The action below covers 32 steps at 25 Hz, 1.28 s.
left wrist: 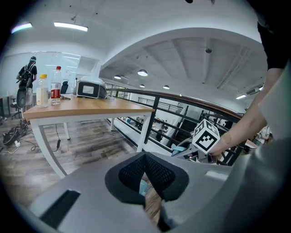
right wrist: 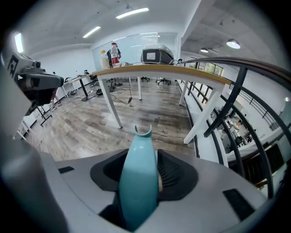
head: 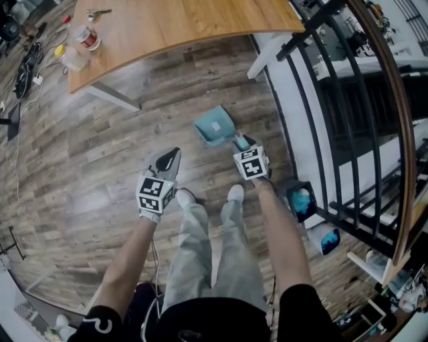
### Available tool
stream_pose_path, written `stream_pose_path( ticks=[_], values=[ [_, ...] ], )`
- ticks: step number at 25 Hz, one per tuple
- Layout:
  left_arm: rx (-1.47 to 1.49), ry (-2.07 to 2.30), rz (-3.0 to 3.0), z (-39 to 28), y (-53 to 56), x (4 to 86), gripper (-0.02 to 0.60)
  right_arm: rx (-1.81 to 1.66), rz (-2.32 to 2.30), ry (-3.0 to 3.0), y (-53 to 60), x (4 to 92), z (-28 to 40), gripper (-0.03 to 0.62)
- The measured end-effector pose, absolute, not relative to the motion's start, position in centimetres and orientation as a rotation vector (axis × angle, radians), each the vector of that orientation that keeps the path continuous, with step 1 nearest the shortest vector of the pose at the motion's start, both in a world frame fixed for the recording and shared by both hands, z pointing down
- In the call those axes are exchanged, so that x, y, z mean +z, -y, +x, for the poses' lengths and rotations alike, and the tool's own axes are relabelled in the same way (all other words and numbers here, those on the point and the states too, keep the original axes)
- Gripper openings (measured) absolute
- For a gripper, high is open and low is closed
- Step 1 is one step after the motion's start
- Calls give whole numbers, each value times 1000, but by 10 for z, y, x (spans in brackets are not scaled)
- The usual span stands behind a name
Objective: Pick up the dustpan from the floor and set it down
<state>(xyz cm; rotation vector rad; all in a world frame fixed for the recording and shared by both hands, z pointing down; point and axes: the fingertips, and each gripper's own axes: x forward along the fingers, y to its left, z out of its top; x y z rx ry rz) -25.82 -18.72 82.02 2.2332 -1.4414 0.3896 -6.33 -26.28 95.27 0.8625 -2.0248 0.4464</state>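
dustpan [head: 214, 125], teal, lies on the wood floor [head: 100, 153] just beyond the person's shoes [head: 234, 194] and just left of a black railing [head: 334, 120]. its handle [right wrist: 138, 177] points toward the person and sits clamped between the jaws of the right gripper [head: 242, 141]. the left gripper [head: 172, 155] hovers to the left, apart from the dustpan, its jaws pressed together on nothing. a wooden table [head: 187, 20] stands farther off.

We wore black short sleeves [head: 304, 310], the left one bearing a white mark, pale grey trousers [head: 200, 260] and white shoes [head: 235, 194]. Our grey moulded left gripper [head: 174, 155] and right gripper [head: 245, 142] had black ribbed pads [left wrist: 159, 175] and white cubes [head: 152, 192] printed with black square markers.
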Motion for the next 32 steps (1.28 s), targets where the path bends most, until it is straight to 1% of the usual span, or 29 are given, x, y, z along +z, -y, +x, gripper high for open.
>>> stream_pose_path(
  ticks=[2,5,21,32],
  values=[
    [400,1438,2235,-260,186,822,-3,429,866,2027,263,954,-63,156],
    [410,1434,2237,-264,188,824,-3,412,869,2013,266,956,-62,95],
    [418,1463,2193,-265,185,821,-3,422,859,2002,266,947,-48,87],
    [372,1499,2131,-235,186,776,-3,430,842,2018,269,885,-5,87]
  ],
)
